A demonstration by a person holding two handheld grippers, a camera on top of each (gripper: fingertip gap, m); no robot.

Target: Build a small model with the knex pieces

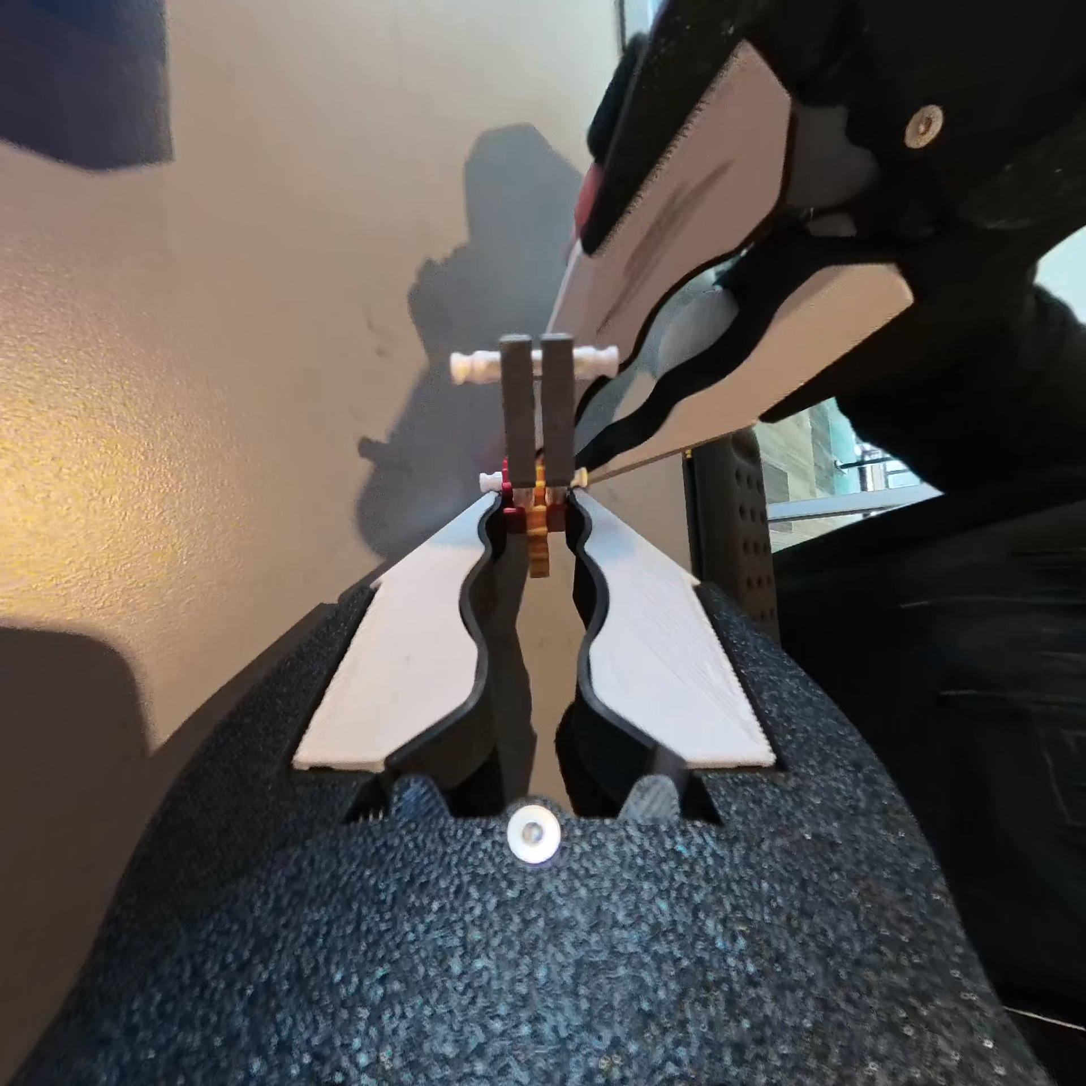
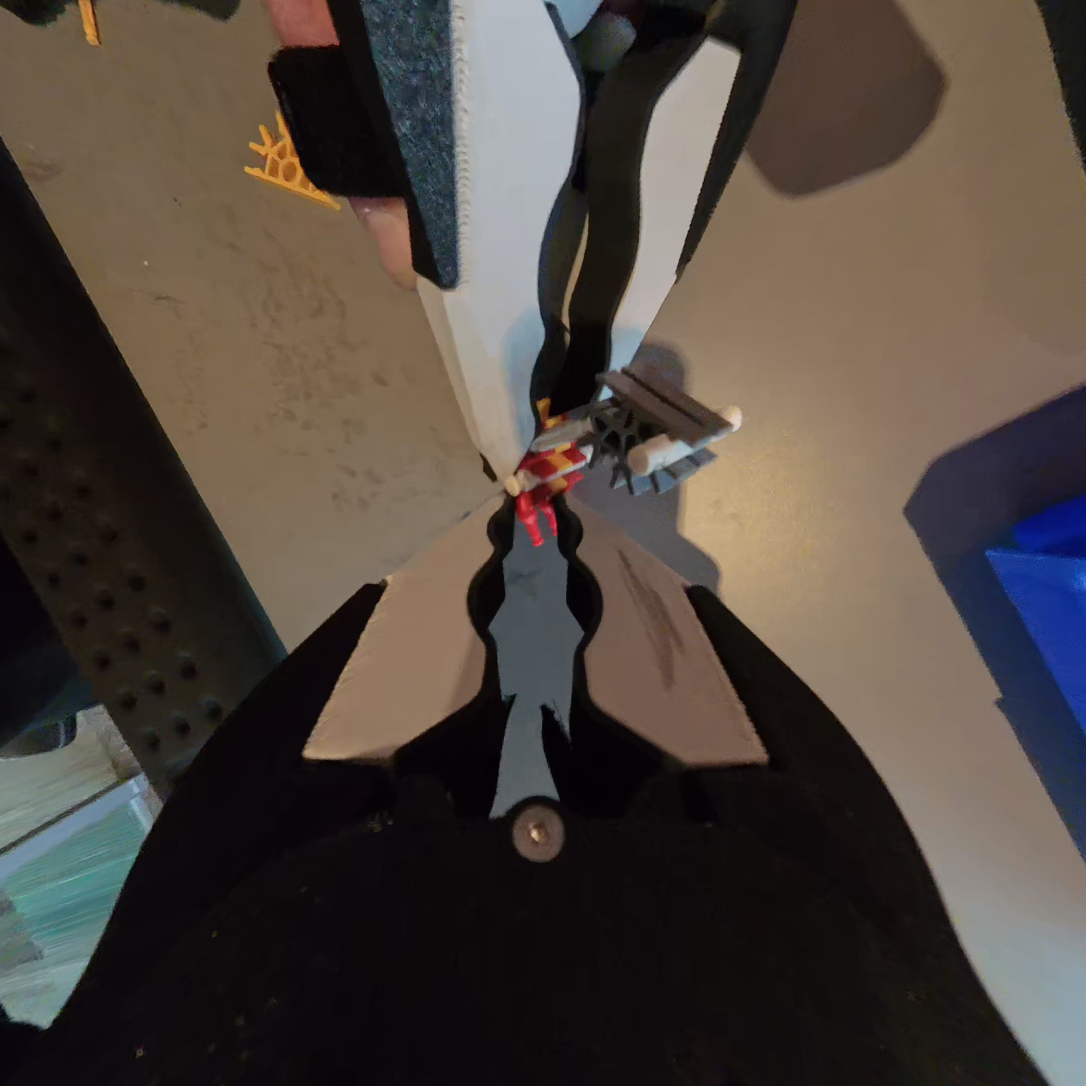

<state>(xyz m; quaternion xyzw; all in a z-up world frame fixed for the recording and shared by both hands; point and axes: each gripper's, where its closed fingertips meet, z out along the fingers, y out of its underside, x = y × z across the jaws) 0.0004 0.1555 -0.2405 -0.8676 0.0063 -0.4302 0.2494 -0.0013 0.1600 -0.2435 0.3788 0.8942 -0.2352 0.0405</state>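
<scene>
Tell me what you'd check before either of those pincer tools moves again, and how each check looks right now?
1. Left gripper shut on the toy assembly: ok, its tips pinch the red and orange connectors.
2. Right gripper shut on the same assembly: ok, a red connector sits between its tips.
3. Grey rods and white rod seated: cannot tell.
4. Grippers clear of each other: not ok, their tips nearly meet.
5. Table below clear: ok; the loose orange connector and blue bin lie off to the sides.
</scene>
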